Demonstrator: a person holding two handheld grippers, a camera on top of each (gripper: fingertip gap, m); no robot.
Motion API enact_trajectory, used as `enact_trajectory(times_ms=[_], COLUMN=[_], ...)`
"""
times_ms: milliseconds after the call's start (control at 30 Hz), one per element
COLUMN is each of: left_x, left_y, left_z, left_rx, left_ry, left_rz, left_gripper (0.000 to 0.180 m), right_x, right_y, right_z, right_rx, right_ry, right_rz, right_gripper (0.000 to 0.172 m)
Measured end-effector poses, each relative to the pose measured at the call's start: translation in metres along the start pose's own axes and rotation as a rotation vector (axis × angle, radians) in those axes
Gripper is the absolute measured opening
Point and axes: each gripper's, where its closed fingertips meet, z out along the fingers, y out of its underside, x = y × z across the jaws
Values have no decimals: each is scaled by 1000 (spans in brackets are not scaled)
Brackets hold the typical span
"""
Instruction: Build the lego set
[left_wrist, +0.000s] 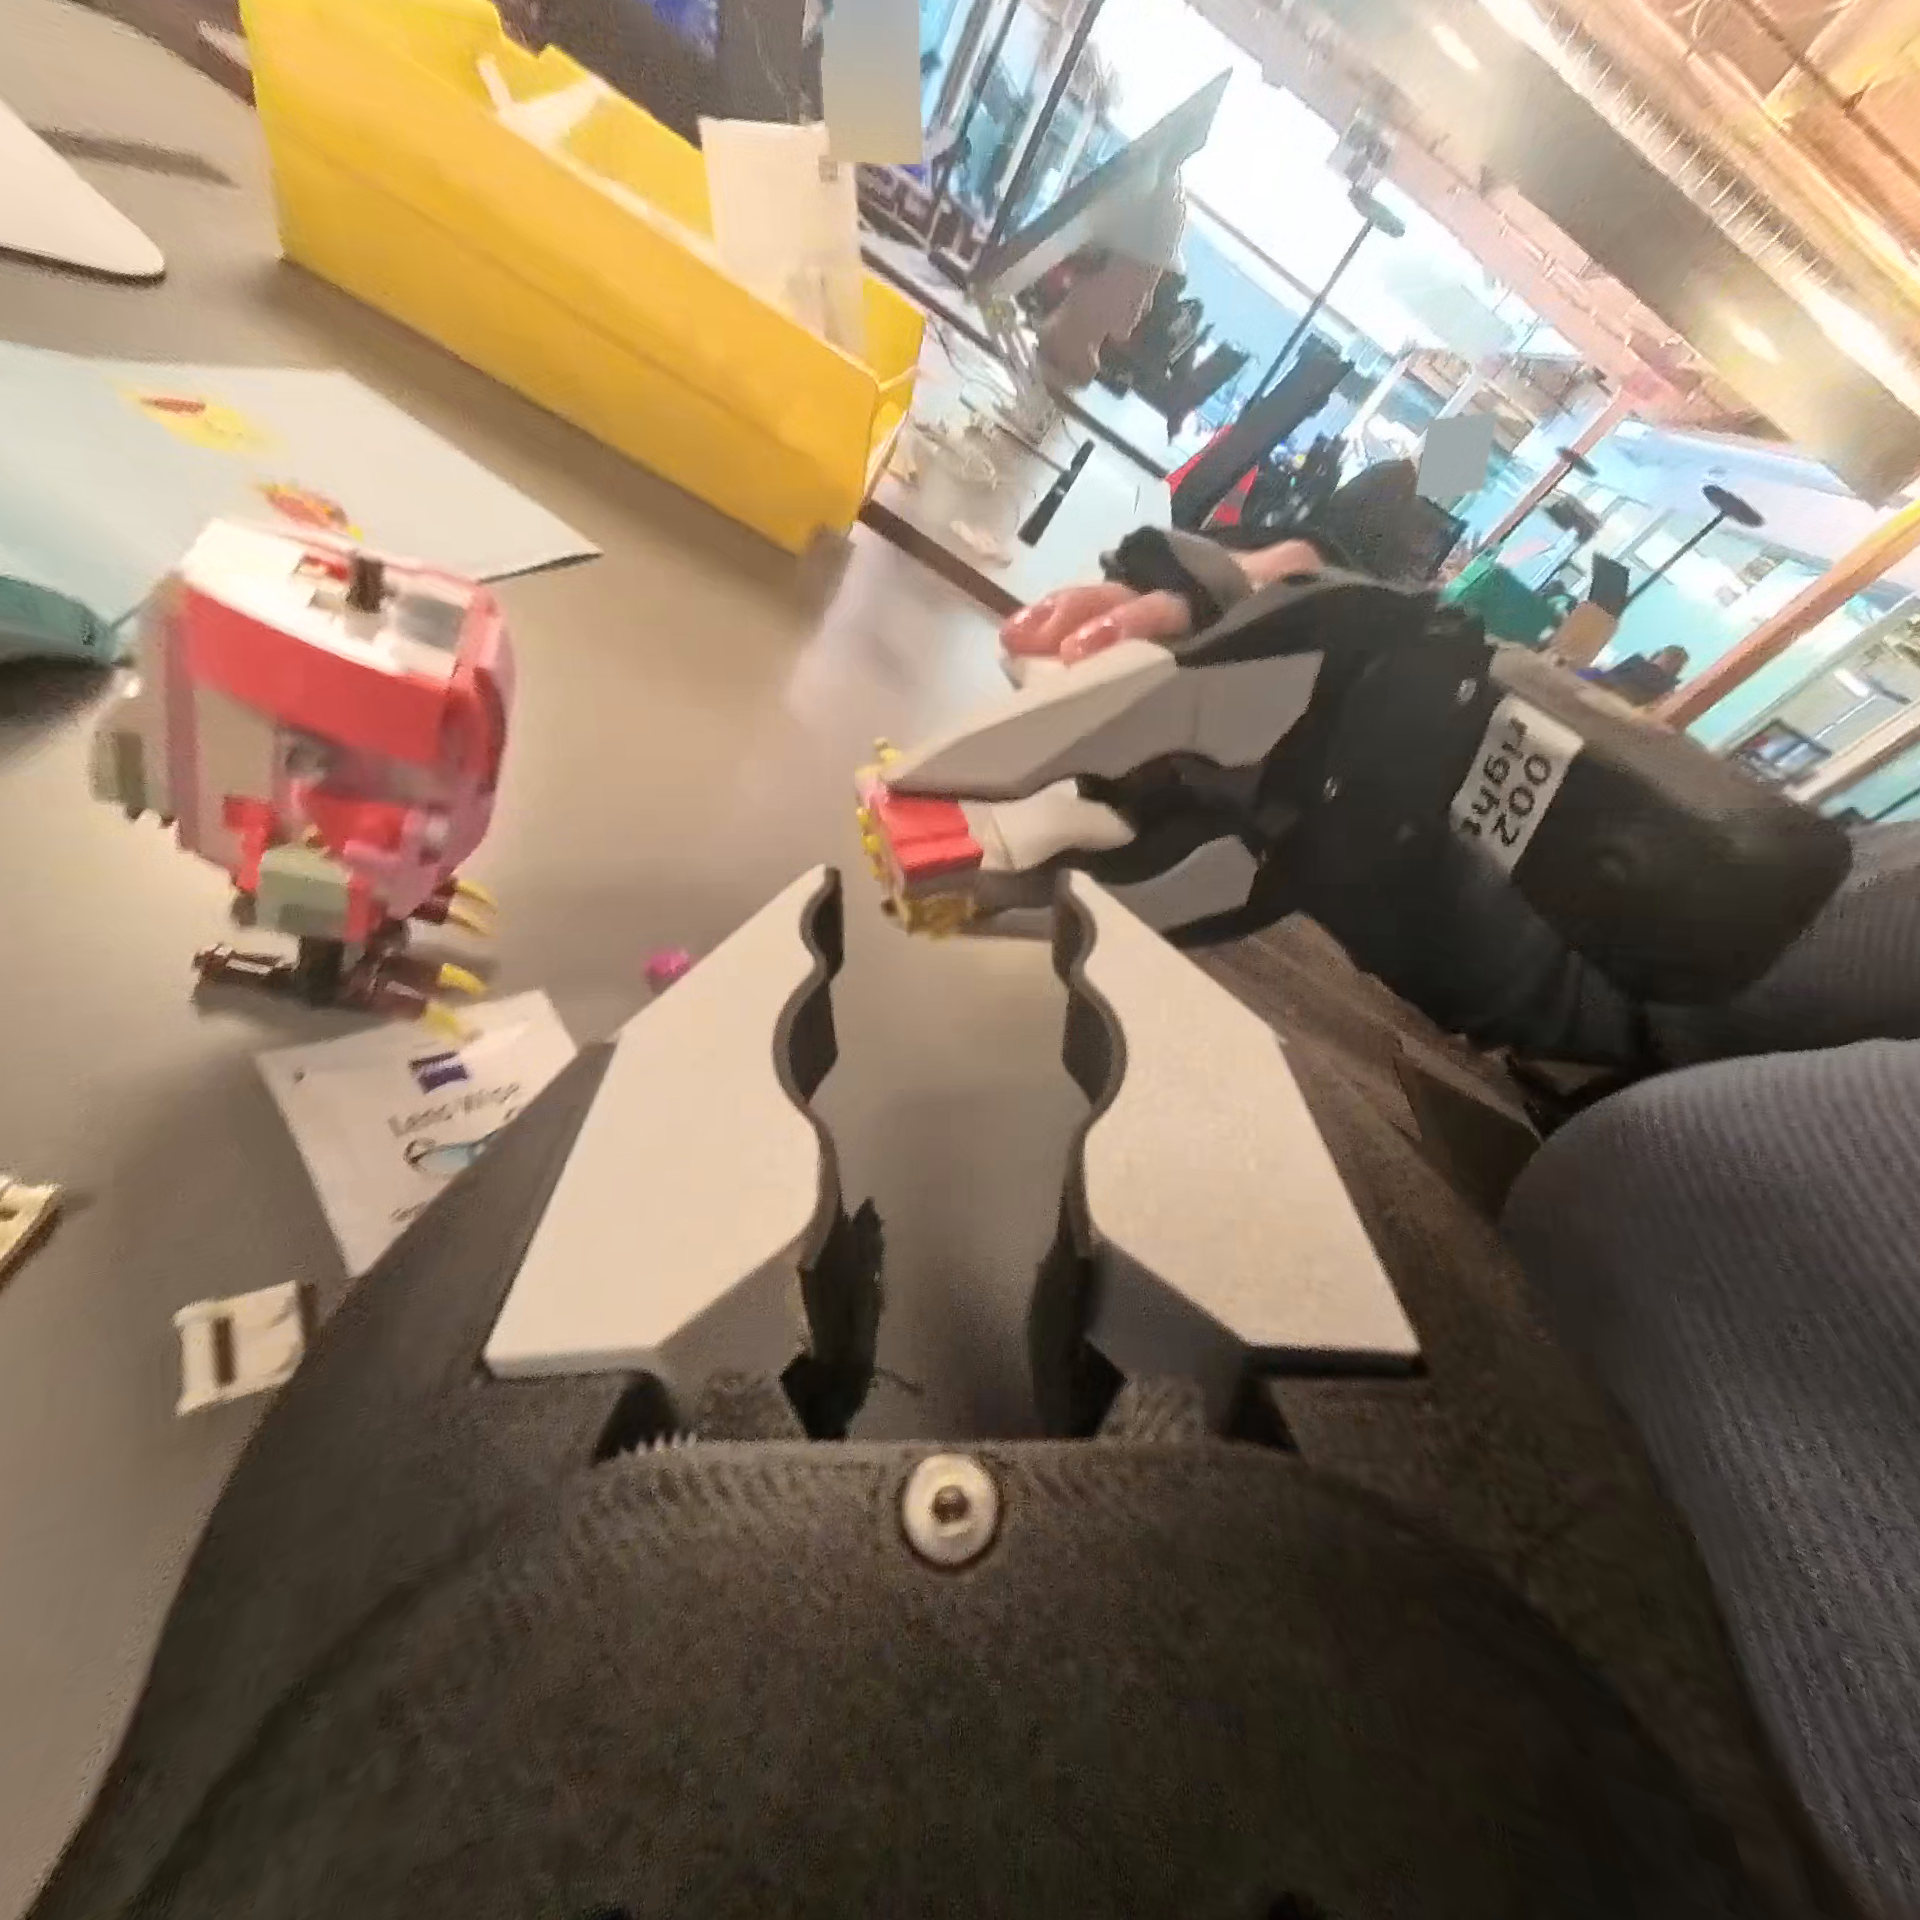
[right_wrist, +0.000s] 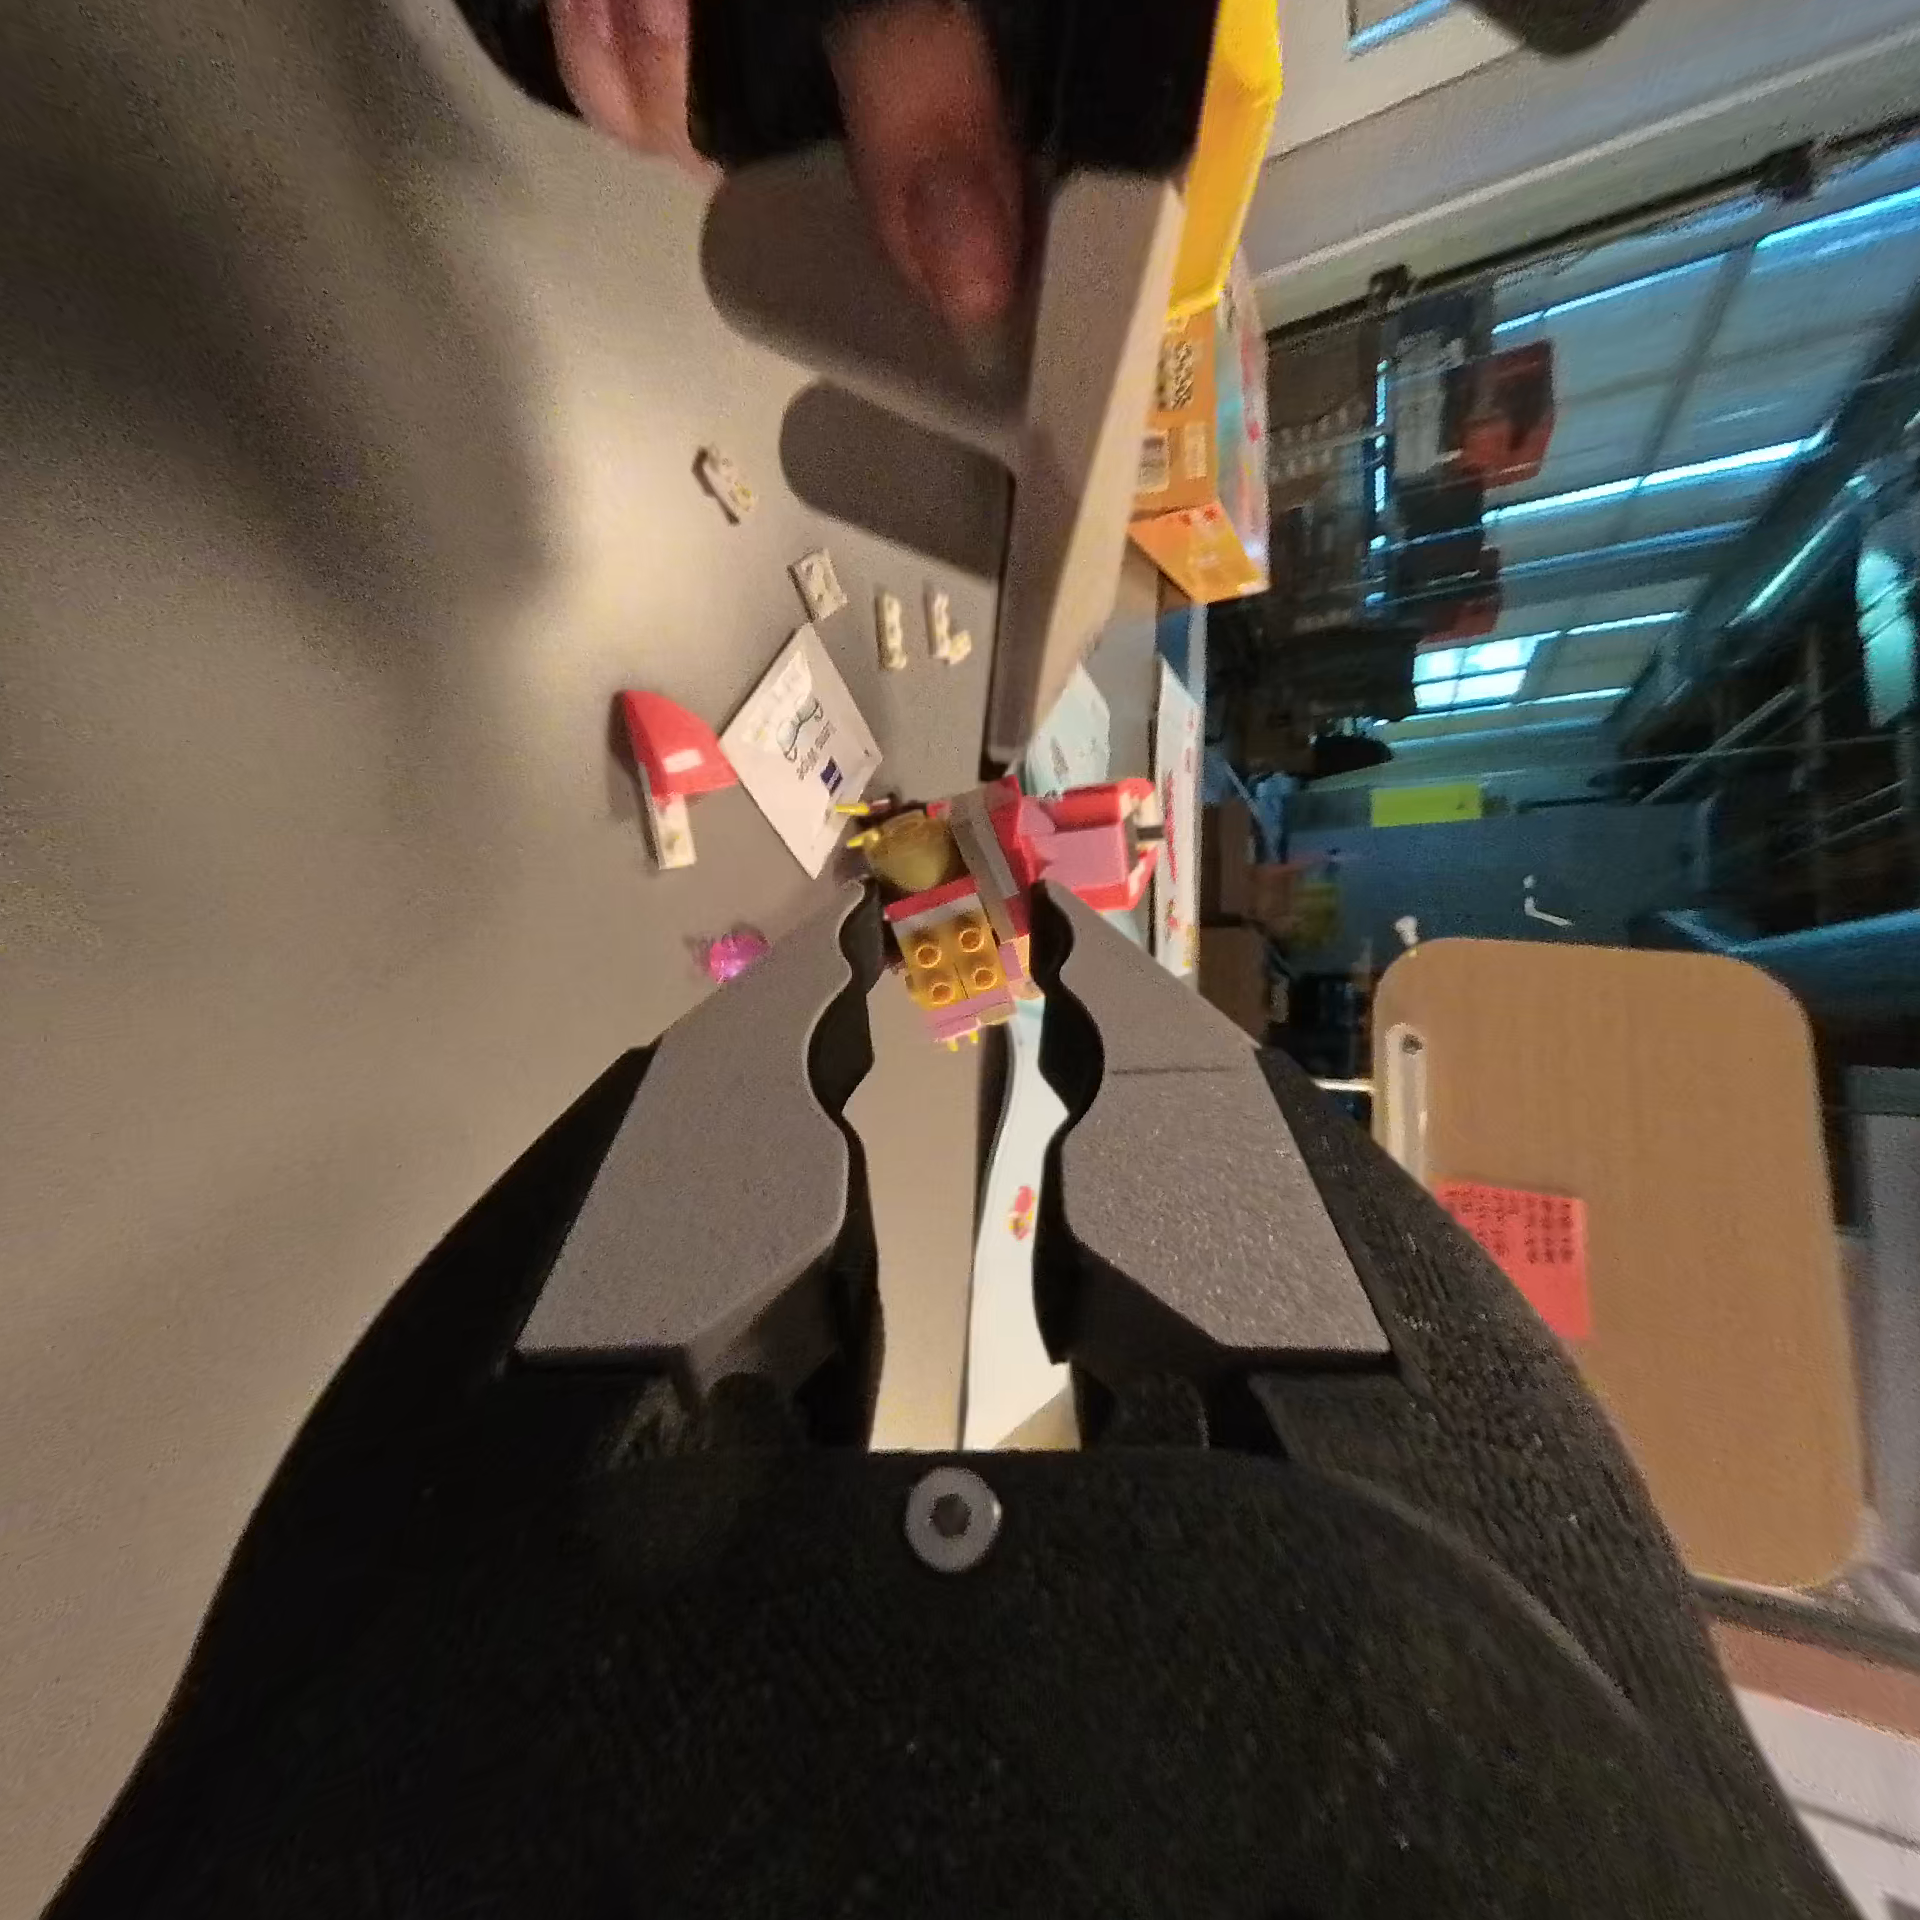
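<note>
Grey tabletop (left_wrist: 665, 665) is stretching under both grippers, with a busy workshop blurring behind. Just above it, the right gripper (right_wrist: 951, 935) is pinching a small brick piece (right_wrist: 951, 961) of red, pink and yellow between its fingertips, both pads pressing its sides. It looks light and stiff, but likely to snap apart at the studs, so the flat sides seem the safest hold. The left gripper (left_wrist: 945, 894) is hanging just beside that piece, its jaws standing wide with nothing between them. Farther left, a red and pink brick figure (left_wrist: 322, 758) is standing near a white packet (left_wrist: 416, 1122), a small pink bit (left_wrist: 665, 966) and a yellow bin (left_wrist: 561, 260).
</note>
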Motion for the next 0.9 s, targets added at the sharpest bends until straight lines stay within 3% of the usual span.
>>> enact_trajectory(times_ms=[167,233,400,533,667,733,800,900], left_x=[11,11,19,19,20,21,21,20], left_y=[2,1,-3,-5,-19,-27,-35,-47], left_z=[14,14,14,14,8,3,-3,-14], left_rx=[-5,11,30,34,126,173,225,315], left_ry=[31,35,90,39,-54,-52,-41,-9], left_rz=[-29,-41,-59,20,117,114,91,45], left_gripper=[32,22,22,20,17,16,16,16], right_x=[2,4,11,15,28,36,46,53], right_y=[-12,-14,-16,-16,-20,-23,-25,-23], right_z=[-5,-9,-17,-18,-19,-19,-21,-21], right_rx=[14,26,26,-5,-26,-29,-8,27], right_ry=[55,76,130,189,284,329,366,342], right_rz=[-66,-74,-119,-209,-272,-250,-169,95], right_gripper=[26,26,26,26,25,27,39,56])
